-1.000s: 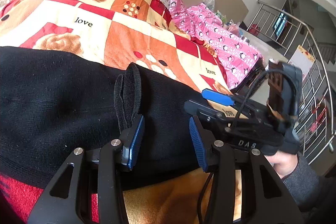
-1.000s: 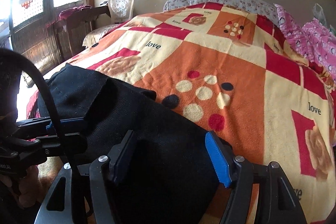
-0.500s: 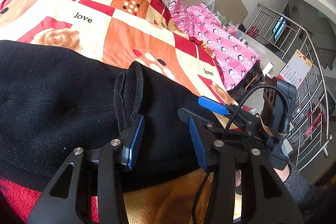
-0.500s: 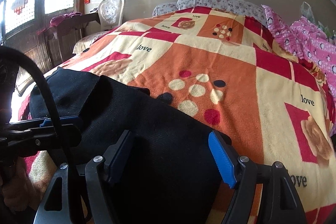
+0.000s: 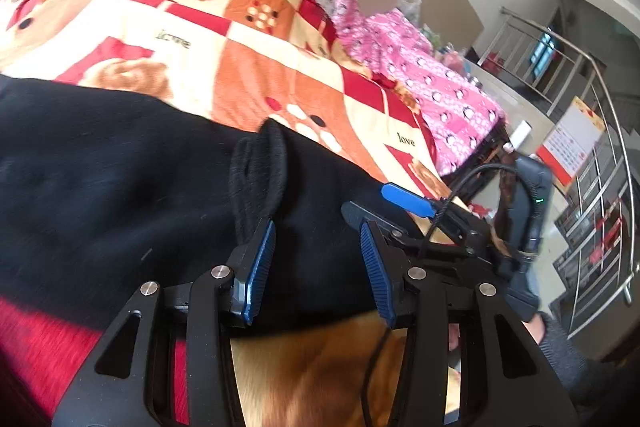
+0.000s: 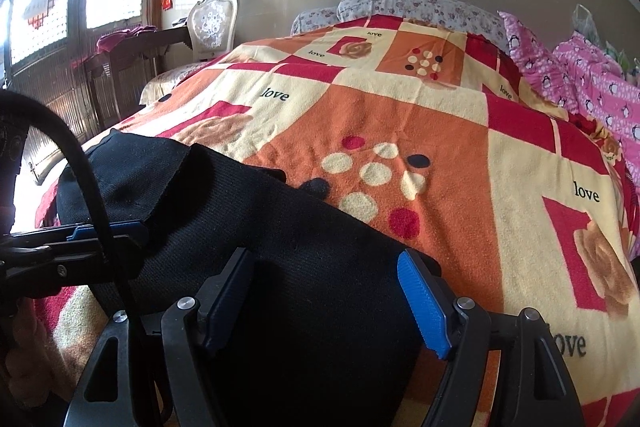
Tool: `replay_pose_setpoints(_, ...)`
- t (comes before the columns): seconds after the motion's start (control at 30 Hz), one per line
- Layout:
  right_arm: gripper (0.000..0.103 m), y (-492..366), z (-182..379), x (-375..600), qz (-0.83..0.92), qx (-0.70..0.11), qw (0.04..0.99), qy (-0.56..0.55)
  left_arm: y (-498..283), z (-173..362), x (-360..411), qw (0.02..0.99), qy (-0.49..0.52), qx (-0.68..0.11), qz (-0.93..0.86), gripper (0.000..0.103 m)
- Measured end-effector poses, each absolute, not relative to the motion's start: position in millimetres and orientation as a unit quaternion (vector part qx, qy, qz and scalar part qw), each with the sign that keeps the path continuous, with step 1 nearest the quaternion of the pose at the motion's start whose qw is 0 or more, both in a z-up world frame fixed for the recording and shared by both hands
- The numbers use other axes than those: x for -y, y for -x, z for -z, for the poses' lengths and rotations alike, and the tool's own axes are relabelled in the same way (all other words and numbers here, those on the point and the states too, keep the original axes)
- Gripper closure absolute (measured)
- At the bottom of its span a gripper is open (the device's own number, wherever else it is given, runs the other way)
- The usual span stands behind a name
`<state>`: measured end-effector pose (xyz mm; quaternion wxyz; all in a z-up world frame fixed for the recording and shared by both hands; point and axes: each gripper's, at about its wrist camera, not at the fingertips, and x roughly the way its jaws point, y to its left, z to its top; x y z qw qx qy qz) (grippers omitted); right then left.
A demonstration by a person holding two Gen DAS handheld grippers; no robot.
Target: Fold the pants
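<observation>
Item: pants, black knit, lying across the near edge of the bed on a patterned blanket.

Handling, judged: soft, limp and fairly thick; light, not slippery, not fragile. Likely to sag and bunch when lifted, so best taken at an edge or corner, both sides at once.

Grip points: a doubled fold of cloth stands up just ahead of the left tongs; the near hem lies under both tools.

Left tongs: released, pads apart, cloth between but not pinched.

Right tongs: released, spread wide over the cloth.

Not made out: waistband, leg ends and the pants' full outline, cut off at the frame edges; layers hard to count in the black; left-wrist view slightly blurred.
</observation>
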<state>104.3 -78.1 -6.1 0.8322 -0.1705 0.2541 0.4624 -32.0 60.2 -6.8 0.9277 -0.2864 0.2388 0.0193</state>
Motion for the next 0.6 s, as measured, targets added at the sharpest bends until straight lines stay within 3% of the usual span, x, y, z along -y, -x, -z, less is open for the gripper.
replay_pose_setpoints(0.1, 0.031, -105, 6, 78, -0.463, -0.253, 0.833, 0.169, 70, 0, -71, 0.926, 0.311, -0.21, -0.039, 0.058)
replay_pose_setpoints(0.2, 0.031, -104, 7, 78, -0.463, -0.251, 0.833, 0.169, 113, 2, -98, 0.907, 0.368, -0.18, -0.101, 0.035)
replay_pose_setpoints(0.23, 0.031, -104, 7, 78, -0.463, -0.251, 0.833, 0.169, 129, 4, -109, 0.896, 0.394, -0.163, -0.128, 0.033)
replay_pose_setpoints(0.37, 0.03, -104, 7, 77, -0.462, -0.249, 0.834, 0.169, 167, 14, -151, 0.848, 0.472, -0.119, -0.211, 0.033)
replay_pose_setpoints(0.6, 0.03, -104, 8, 77, -0.461, -0.248, 0.835, 0.17, 163, 40, -184, 0.774, 0.581, -0.117, -0.224, 0.03)
